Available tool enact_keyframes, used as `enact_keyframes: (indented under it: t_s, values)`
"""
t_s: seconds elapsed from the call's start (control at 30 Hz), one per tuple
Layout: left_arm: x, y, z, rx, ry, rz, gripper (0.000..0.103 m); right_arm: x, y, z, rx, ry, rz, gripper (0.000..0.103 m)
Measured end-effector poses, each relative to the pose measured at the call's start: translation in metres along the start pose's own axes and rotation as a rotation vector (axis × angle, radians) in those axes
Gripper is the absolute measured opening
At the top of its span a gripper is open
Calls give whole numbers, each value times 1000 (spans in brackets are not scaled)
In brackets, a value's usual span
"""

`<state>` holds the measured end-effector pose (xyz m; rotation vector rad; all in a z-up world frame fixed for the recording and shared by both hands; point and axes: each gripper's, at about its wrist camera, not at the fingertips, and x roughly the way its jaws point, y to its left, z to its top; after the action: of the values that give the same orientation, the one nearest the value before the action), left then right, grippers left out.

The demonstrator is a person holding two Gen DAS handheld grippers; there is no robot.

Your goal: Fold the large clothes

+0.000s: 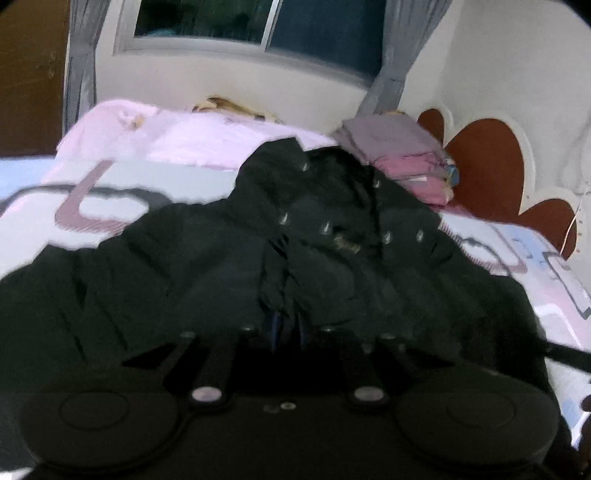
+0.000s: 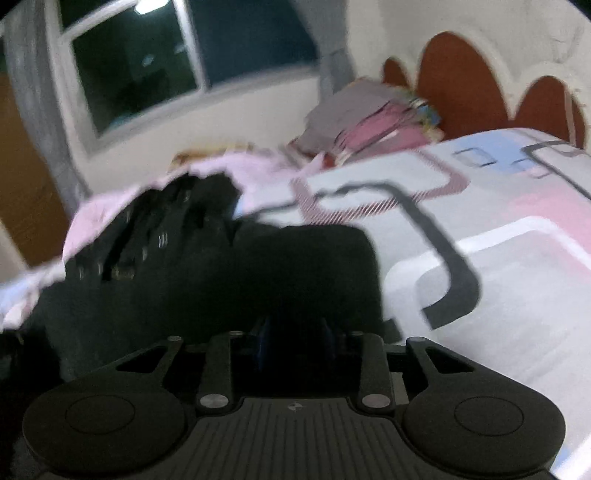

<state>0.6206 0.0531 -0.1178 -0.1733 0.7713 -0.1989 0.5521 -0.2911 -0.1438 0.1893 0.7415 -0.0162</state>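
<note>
A large black padded jacket point(image 1: 295, 236) lies spread across a bed point(image 1: 155, 181), its body rumpled, with small silver snaps showing down the front, in the view from the left wrist camera. The left tongs point(image 1: 288, 332) sit low at the near edge of the garment; the blue-tinted fingers are close together with dark fabric bunched between them, so they appear closed on the jacket, though blur and shadow make the grip hard to read. The bedsheet point(image 1: 110, 206) carries a pattern of grey, pink and pale-blue rounded rectangles. Beyond the jacket a pink blanket point(image 1: 199, 140) lies along the far side of the bed, and a stack of folded clothes point(image 1: 399, 155) in grey and rose sits beside a headboard point(image 1: 487, 170) of rust-red scalloped panels. A window point(image 1: 258, 22) with grey curtains point(image 1: 395, 66) fills the wall behind.

From the right wrist camera, heavily blurred, the right tongs point(image 2: 295, 332) are buried in a black fold of the jacket point(image 2: 258, 266); the fingers stand narrowly apart, and whether they pinch the cloth cannot be told. The jacket covers the left half of this view, the patterned sheet point(image 2: 498, 258) lies bare to the right, and the folded stack point(image 2: 369, 122) rests near the headboard point(image 2: 461, 85)
</note>
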Motion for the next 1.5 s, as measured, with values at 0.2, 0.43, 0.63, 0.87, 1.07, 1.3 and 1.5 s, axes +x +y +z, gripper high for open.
enact_keyframes:
  t_s: [0.2,0.43,0.63,0.87,1.07,1.3,1.5]
  values:
    - [8,3,0,20,59,-1,12,2,-9,5,4,-4,20,22]
    - [-16,-26,20,70,-80,53,39,0,-1,39,-60,-105,82,25]
    - [34,-47,19,101,-30,98,62,44,6,45,-167,-68,-1,55]
    - [45,-30,8,71,-1,78,62,65,-36,42,-87,4,15,51]
    - [6,-36,5,108,-41,115,58,5,-36,37,-41,-30,73,51]
    - [14,-22,-10,66,53,87,66,13,-16,7,-70,61,22,51]
    - [-41,-2,-19,51,-48,138,82,-41,-6,11,-17,-16,59,51]
